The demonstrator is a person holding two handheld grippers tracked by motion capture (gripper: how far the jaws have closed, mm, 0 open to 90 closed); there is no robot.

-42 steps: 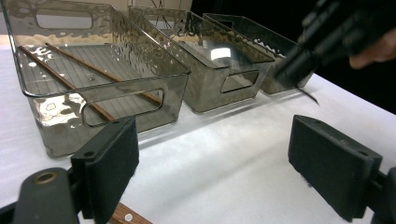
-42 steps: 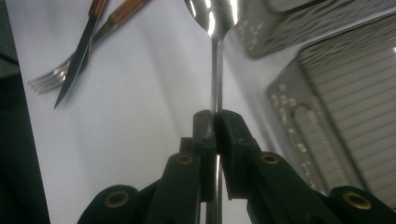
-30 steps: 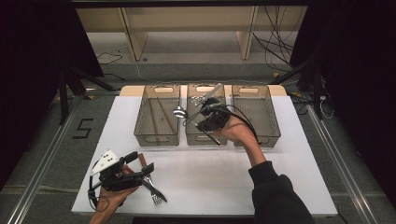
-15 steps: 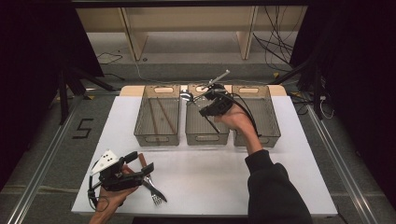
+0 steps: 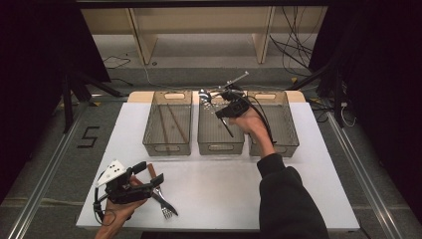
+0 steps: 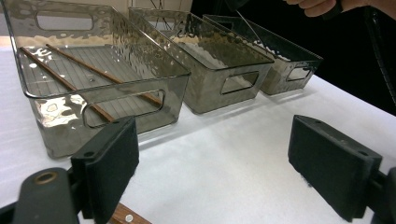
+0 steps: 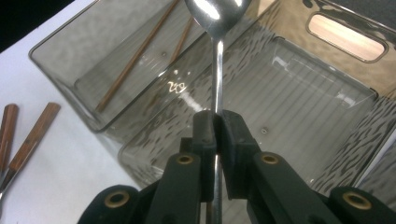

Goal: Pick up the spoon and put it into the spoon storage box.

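My right gripper (image 5: pixel 215 97) is shut on the thin handle of a metal spoon (image 7: pixel 215 56), whose bowl (image 5: pixel 203 93) points left over the far end of the middle bin (image 5: pixel 220 145). Seen from the right gripper view, the jaws pinch the handle, with that empty bin (image 7: pixel 299 88) beneath. My left gripper (image 5: pixel 151 178) rests open near the table's front left corner, nothing between its pads (image 6: pixel 110 161). Forks with wooden handles (image 5: pixel 160 198) lie right beside it. The left bin (image 5: pixel 166 148) holds two wooden chopsticks (image 6: pixel 65 84).
Three clear grey bins stand side by side at the far part of the white table (image 5: pixel 219 189); the right bin (image 5: pixel 287 144) lies under the person's right forearm. Two wooden handles (image 7: pixel 29 135) lie on the table left of the bins.
My right gripper has carried the spoon from above the middle bin's centre toward its far end. The left gripper has stayed still.
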